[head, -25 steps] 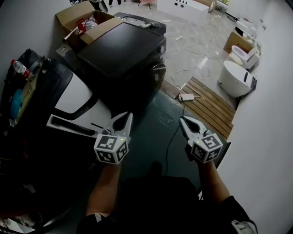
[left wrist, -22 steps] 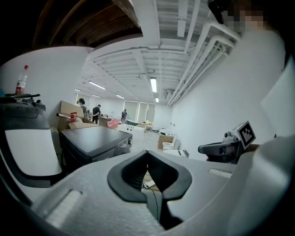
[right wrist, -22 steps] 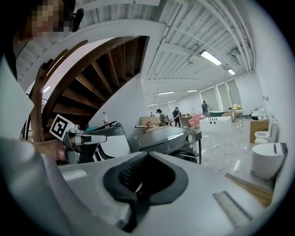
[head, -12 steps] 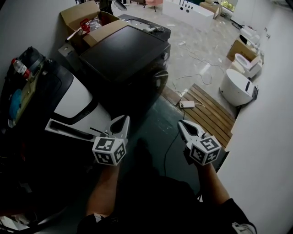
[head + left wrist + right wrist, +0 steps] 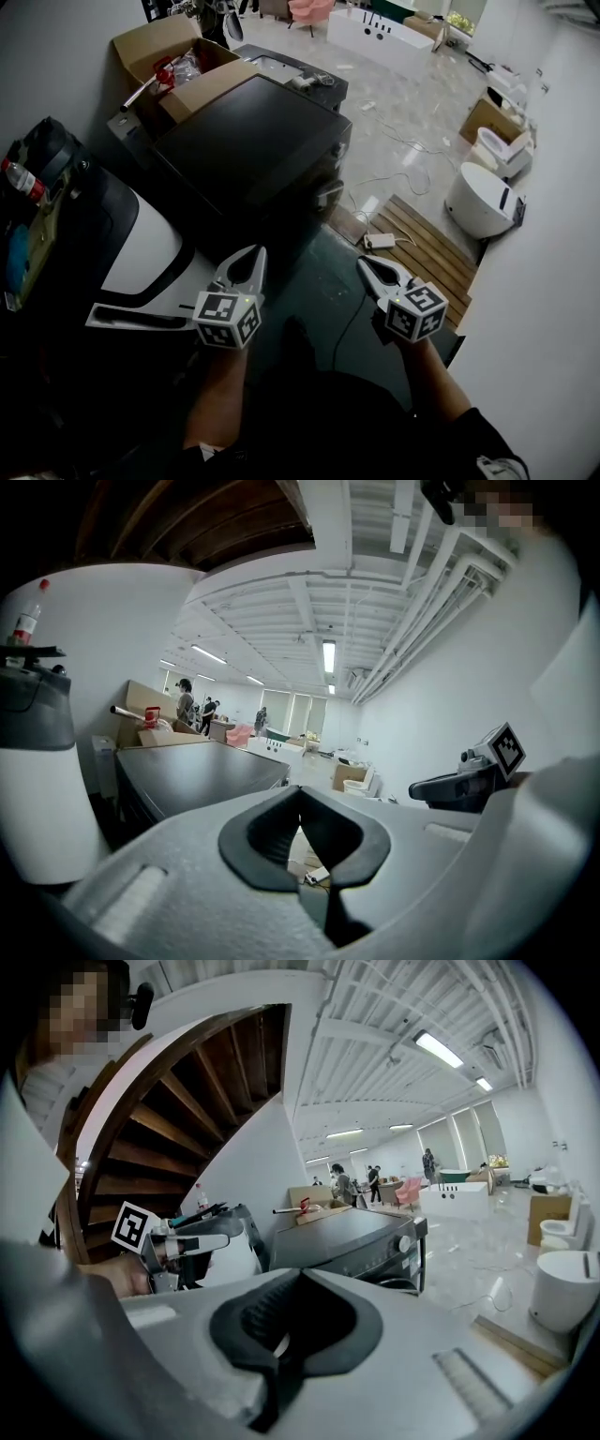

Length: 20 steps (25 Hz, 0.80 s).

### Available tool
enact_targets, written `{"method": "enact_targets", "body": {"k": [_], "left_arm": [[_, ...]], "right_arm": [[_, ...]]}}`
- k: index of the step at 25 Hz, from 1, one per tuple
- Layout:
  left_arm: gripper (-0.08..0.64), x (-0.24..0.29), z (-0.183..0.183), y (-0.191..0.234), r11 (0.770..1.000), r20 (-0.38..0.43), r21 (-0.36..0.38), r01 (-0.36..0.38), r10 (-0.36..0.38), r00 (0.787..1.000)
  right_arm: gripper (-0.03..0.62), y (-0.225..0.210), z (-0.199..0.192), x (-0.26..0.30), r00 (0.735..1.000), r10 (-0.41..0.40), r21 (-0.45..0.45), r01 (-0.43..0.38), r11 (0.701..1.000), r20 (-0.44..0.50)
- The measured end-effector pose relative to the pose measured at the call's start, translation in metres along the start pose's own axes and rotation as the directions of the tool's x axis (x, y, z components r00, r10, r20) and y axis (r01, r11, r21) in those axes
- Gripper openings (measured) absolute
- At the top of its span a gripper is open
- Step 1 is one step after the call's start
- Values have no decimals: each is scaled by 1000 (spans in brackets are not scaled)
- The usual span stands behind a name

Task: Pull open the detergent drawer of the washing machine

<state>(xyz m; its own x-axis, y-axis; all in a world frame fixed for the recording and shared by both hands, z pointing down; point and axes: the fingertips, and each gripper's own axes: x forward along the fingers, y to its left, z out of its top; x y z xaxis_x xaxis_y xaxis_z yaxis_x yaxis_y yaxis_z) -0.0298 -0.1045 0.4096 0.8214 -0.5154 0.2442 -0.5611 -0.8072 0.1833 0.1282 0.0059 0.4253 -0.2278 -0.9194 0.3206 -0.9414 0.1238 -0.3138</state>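
A white washing machine (image 5: 150,248) with a black top panel stands at the left of the head view. From its front a white detergent drawer (image 5: 131,317) juts out, pulled open. My left gripper (image 5: 251,258) hangs just right of the drawer, shut and empty, clear of it. My right gripper (image 5: 367,267) is over the dark floor, also shut and empty. In the left gripper view the left gripper (image 5: 300,794) has its jaws closed, and the white machine (image 5: 37,799) is at the left edge. In the right gripper view the right gripper (image 5: 300,1274) is closed too.
A dark washing machine (image 5: 253,141) stands ahead, with a knob (image 5: 405,1243) on its front. An open cardboard box (image 5: 169,56) sits behind it. At the right are a wooden pallet (image 5: 422,234), a power strip (image 5: 380,241) with a cable, and a white toilet (image 5: 483,197).
Both grippers have moved forward, past the drawer's end and toward the dark machine. Both stay shut and empty. The drawer stays pulled out.
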Motion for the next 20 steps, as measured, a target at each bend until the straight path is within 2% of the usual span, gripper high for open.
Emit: {"method": "enact_targets", "body": {"k": [3, 9, 14, 20], "left_arm": [[0, 27, 17, 23, 1000, 1, -13, -1, 1, 1000], [0, 58, 29, 65, 999, 5, -19, -26, 26, 1000], [0, 72, 36, 90, 999, 3, -9, -43, 43, 999], [0, 85, 36, 110, 995, -3, -30, -93, 93, 996]], "right_arm": [[0, -6, 16, 40, 999, 41, -36, -42, 998, -23], [0, -3, 32, 102, 991, 106, -44, -110, 993, -75], [0, -5, 50, 142, 988, 138, -73, -143, 987, -74], [0, -12, 62, 177, 979, 178, -97, -188, 977, -101]]}}
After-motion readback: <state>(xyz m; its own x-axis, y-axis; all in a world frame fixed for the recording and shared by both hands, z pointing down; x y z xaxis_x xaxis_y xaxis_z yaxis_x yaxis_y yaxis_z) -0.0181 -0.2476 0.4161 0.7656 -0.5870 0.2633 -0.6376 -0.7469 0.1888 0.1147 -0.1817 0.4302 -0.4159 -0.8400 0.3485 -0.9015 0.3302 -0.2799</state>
